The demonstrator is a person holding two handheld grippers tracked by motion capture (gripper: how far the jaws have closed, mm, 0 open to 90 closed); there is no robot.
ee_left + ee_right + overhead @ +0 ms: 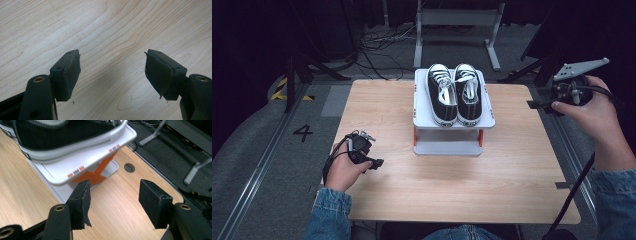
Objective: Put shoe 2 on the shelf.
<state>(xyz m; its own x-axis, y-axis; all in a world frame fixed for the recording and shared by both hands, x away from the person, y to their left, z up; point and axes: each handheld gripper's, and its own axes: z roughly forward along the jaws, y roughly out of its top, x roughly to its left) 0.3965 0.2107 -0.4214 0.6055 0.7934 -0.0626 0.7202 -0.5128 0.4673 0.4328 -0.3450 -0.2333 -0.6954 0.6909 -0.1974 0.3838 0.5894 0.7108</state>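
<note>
The pair of black sneakers [454, 93] sits atop the white two-tier rack [454, 145] mid-table, both the right gripper [539, 106] and left gripper [377, 163] empty with jaws apart; a careless sideways approach could tip the rack

The left tongs [112, 72] point down at the counter [112, 27]. The two black jaws stand wide apart, one at each side, with nothing between them. Each jaw has a dark pad [72, 75] on its inner face, and the right pad looks a bit torn at the edge. The counter is light wood with wavy lines.
</note>
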